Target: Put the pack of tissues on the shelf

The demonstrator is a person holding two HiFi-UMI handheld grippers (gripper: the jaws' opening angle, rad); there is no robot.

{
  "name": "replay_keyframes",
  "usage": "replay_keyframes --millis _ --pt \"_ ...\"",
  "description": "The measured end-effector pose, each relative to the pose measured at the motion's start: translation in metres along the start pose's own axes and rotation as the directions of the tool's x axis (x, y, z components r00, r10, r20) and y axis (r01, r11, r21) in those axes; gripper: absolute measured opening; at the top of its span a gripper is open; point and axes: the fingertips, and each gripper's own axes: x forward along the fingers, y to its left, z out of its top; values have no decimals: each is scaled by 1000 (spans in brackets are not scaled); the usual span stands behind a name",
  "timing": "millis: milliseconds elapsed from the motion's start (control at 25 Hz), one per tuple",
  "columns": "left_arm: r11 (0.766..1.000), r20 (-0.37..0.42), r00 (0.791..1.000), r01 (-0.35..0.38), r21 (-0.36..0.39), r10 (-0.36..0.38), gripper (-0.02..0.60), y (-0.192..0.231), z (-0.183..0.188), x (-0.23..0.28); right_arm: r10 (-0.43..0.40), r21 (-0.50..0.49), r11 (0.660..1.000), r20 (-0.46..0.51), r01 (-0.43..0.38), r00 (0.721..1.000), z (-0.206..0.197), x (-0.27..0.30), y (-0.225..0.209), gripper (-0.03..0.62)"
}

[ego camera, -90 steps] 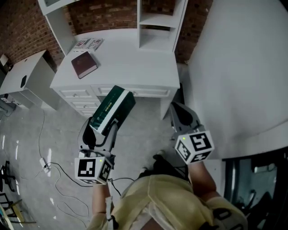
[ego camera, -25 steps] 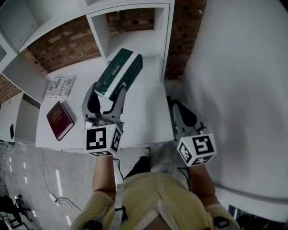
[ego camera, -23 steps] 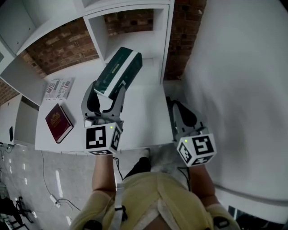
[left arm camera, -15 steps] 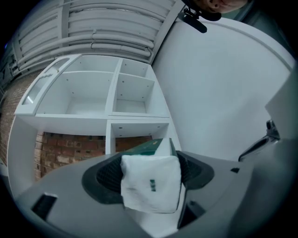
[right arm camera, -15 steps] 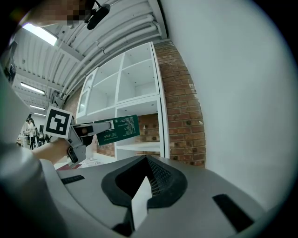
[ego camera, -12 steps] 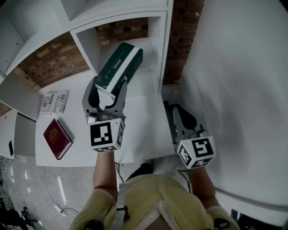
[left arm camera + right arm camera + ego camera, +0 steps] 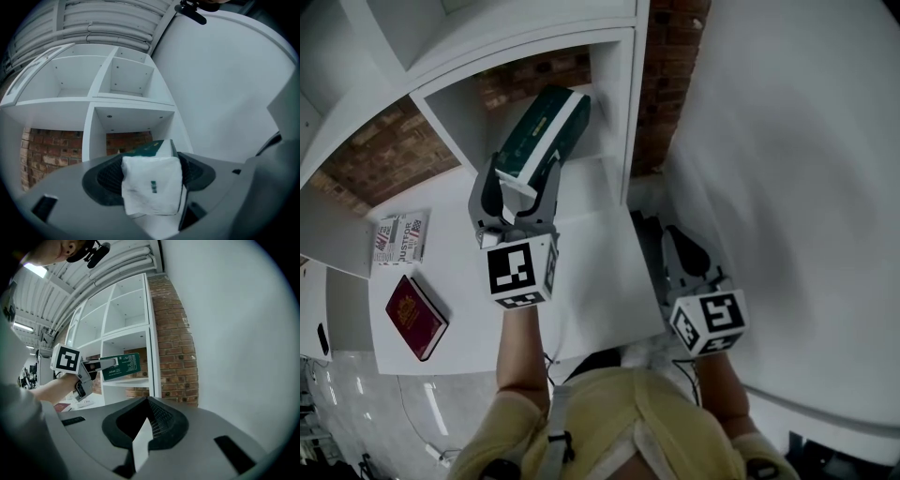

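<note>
The pack of tissues is a long dark green and white box, with my left gripper shut on its near end. Its far end reaches into the lower right cubby of the white shelf unit, just above the cubby's floor. In the left gripper view the pack's white end sits clamped between the jaws, facing that cubby. The right gripper view shows the pack level with the shelf board. My right gripper hangs low beside the desk's right edge, shut and holding nothing.
A white desk lies under the shelf unit. On its left lie a dark red book and a white printed booklet. A brick wall stands behind, and a plain white wall rises close on the right.
My left gripper has carried the pack up and forward, from over the floor to the desk and now into the mouth of the lower right cubby. The right gripper has stayed low.
</note>
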Motion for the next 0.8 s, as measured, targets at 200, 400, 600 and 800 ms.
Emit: replay_keyframes --millis 200,400,600,800 --pt "1000 -1 1000 3 -18 -3 351 5 -3 23 -23 22 999 -28 24 999 -9 9 -1 3" --pt "999 -14 1000 16 -29 -16 351 4 -7 46 -26 27 999 -50 28 998 -16 17 3 2" --pt "1000 -30 999 12 28 -12 351 8 -11 67 -41 23 999 -62 43 997 -20 18 4 3" --pt "997 -85 996 28 70 -22 351 5 -23 83 -67 30 997 -71 70 995 -24 16 -1 2"
